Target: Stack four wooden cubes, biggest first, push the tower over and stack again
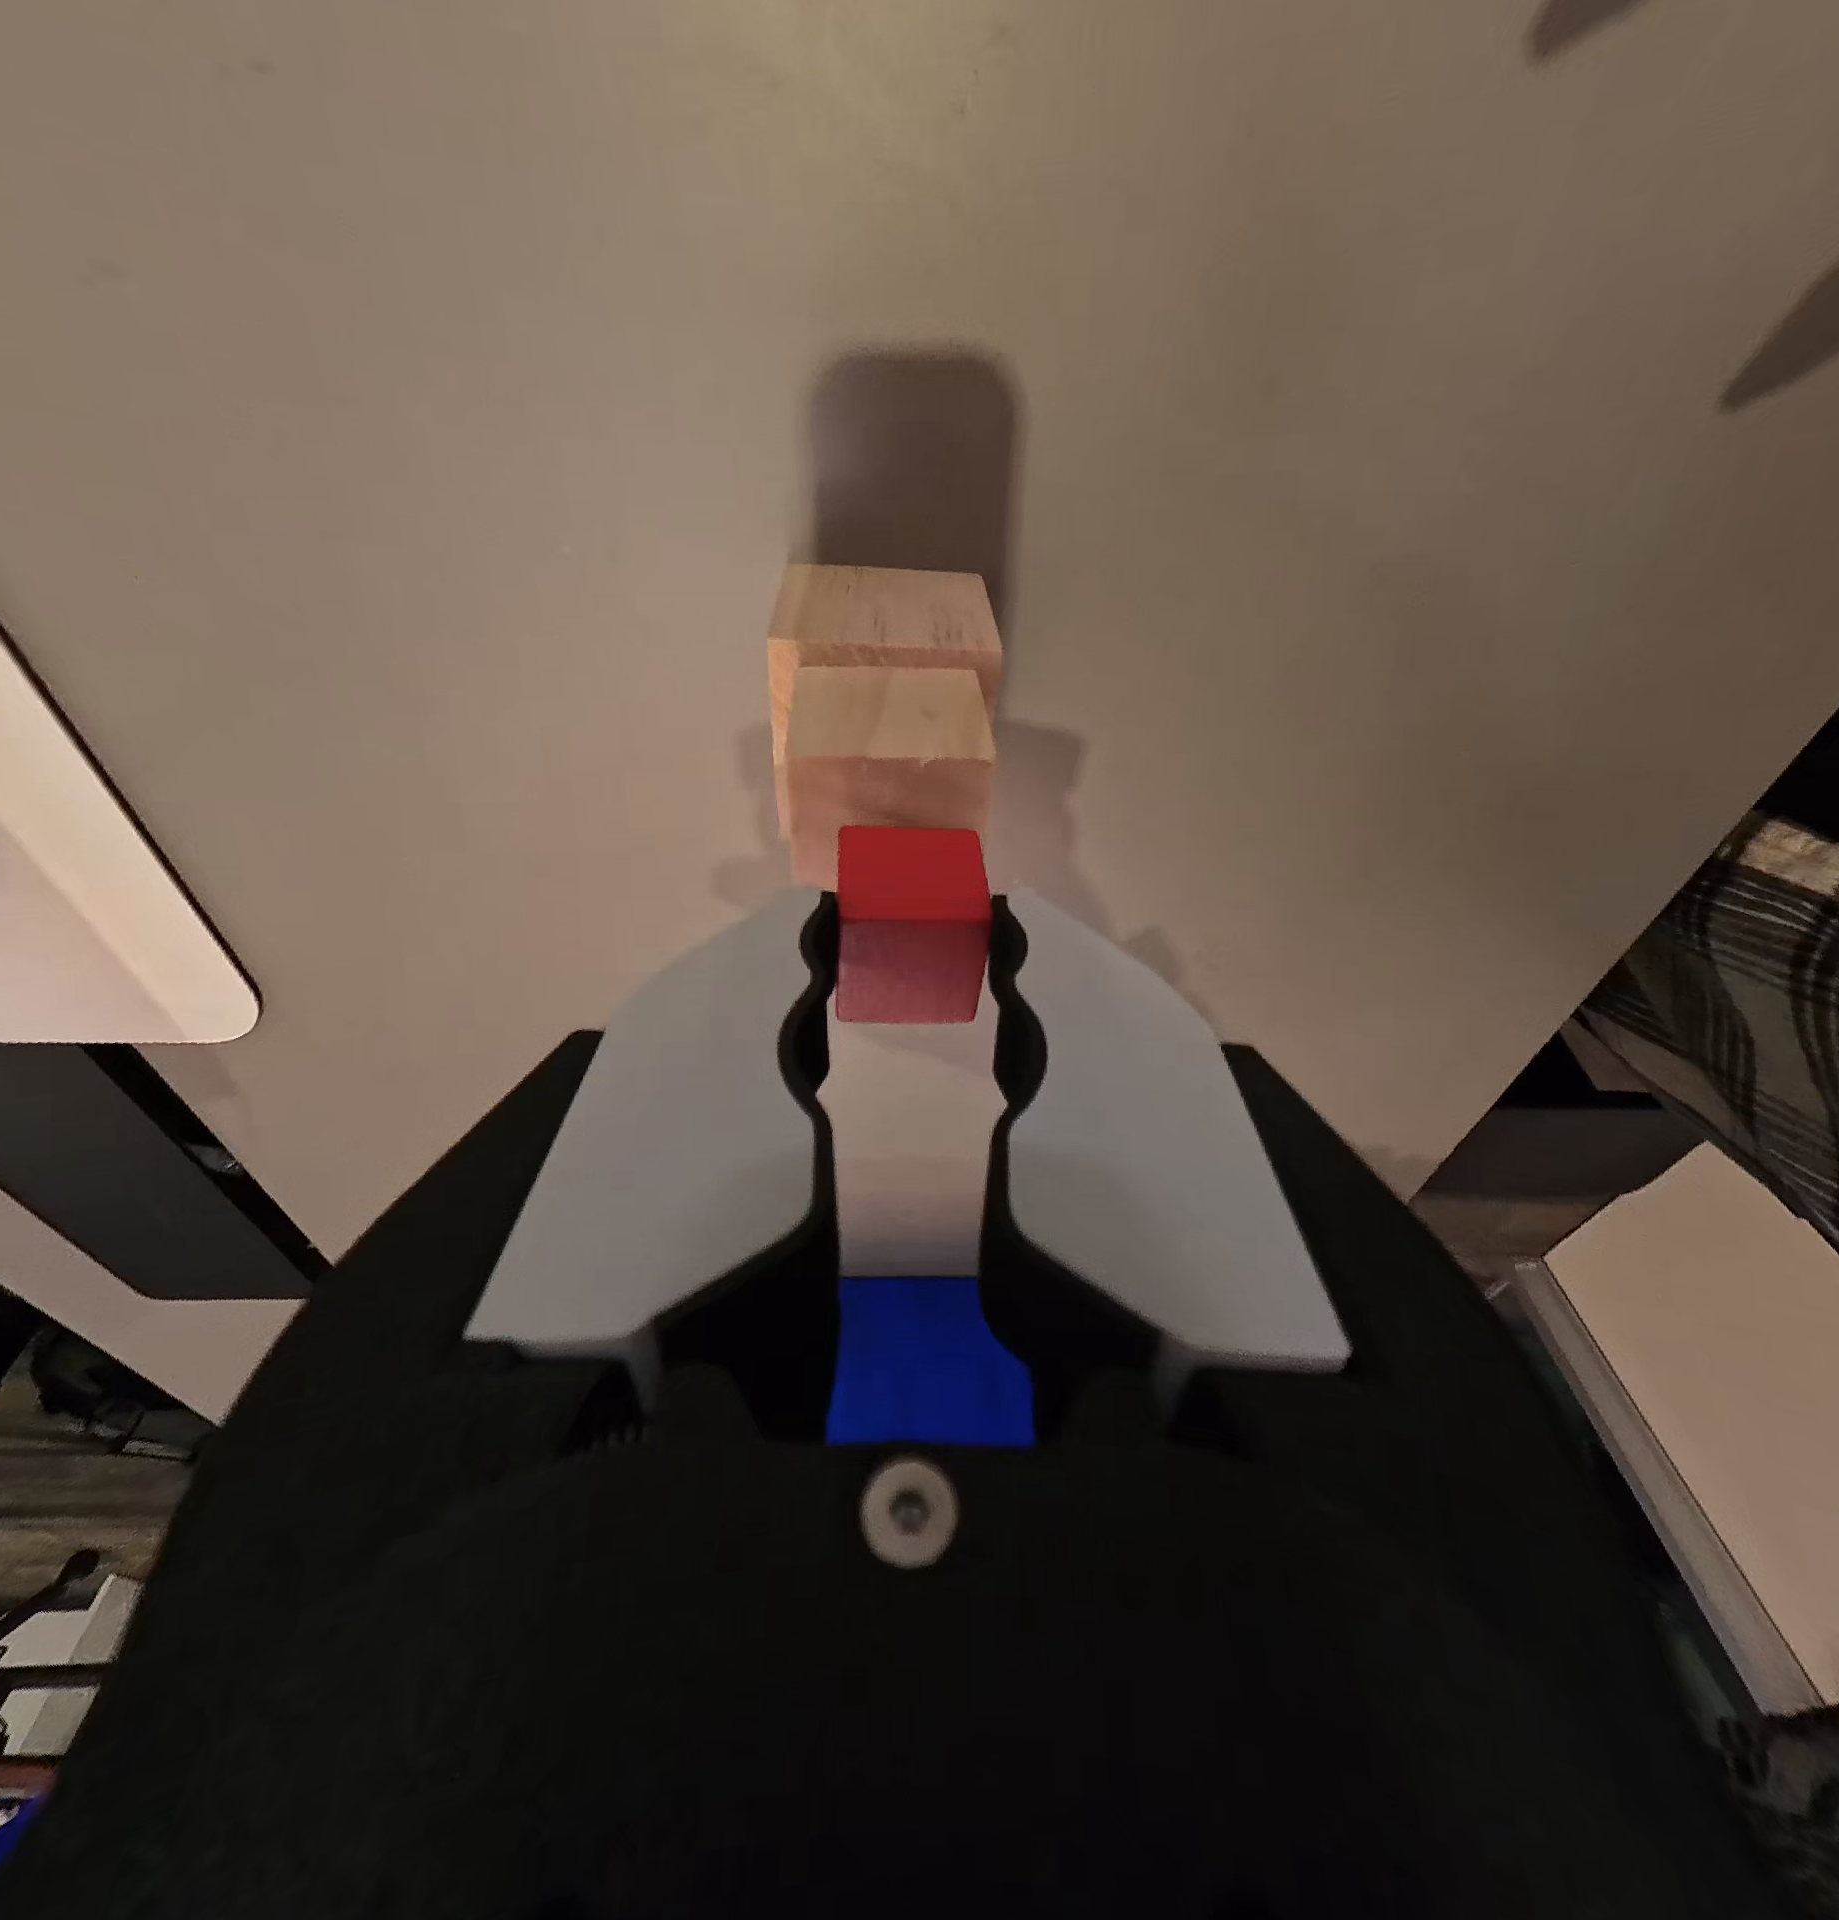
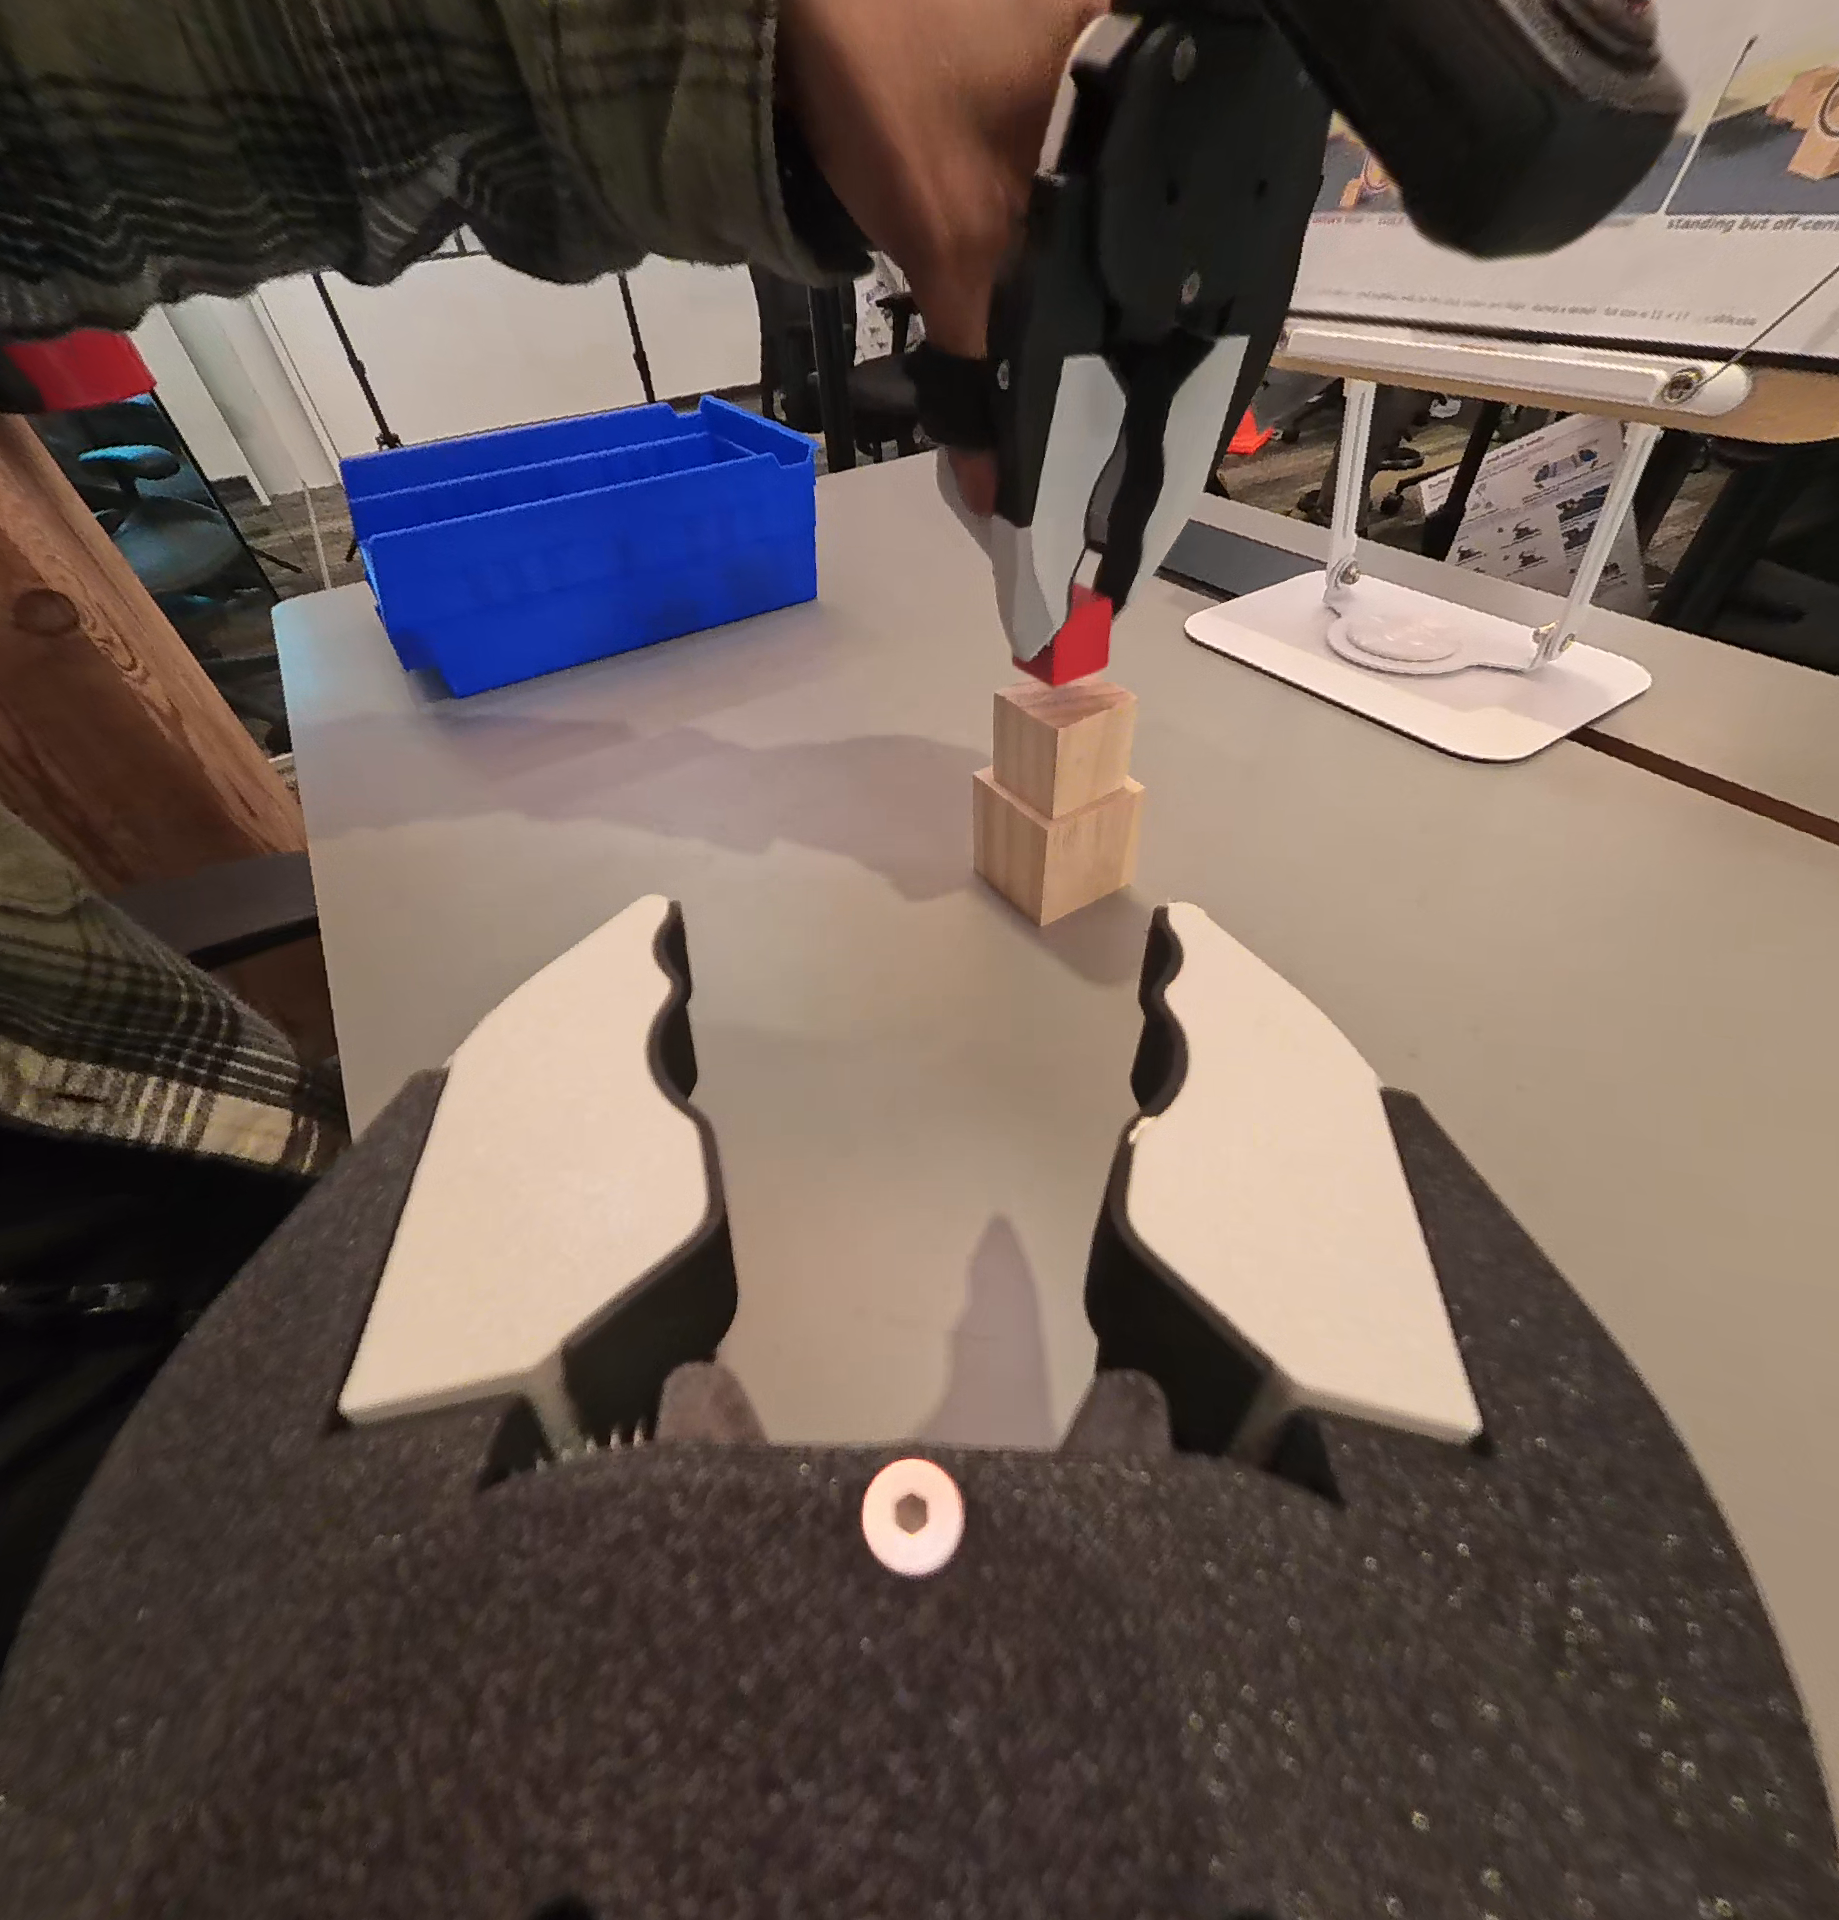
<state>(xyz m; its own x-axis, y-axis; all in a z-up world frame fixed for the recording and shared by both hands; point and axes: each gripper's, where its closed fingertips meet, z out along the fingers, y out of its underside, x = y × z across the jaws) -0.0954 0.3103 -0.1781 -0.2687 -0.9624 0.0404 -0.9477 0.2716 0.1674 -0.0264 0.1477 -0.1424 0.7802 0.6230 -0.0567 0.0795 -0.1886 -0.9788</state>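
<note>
Two stacked wooden cubes (image 2: 1058,805), red cube (image 2: 1076,646) just above, in left gripper (image 2: 1066,613)

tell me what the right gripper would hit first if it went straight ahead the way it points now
Probably the larger bottom wooden cube of the two-cube stack, which stands almost dead ahead of the open, empty right gripper. Only bare table lies between; depth is hard to judge.

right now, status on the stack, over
Left gripper shut on red cube, just above the two-cube wooden tower. Right gripper open, empty, short of it. Blue bin off to the side.
</note>
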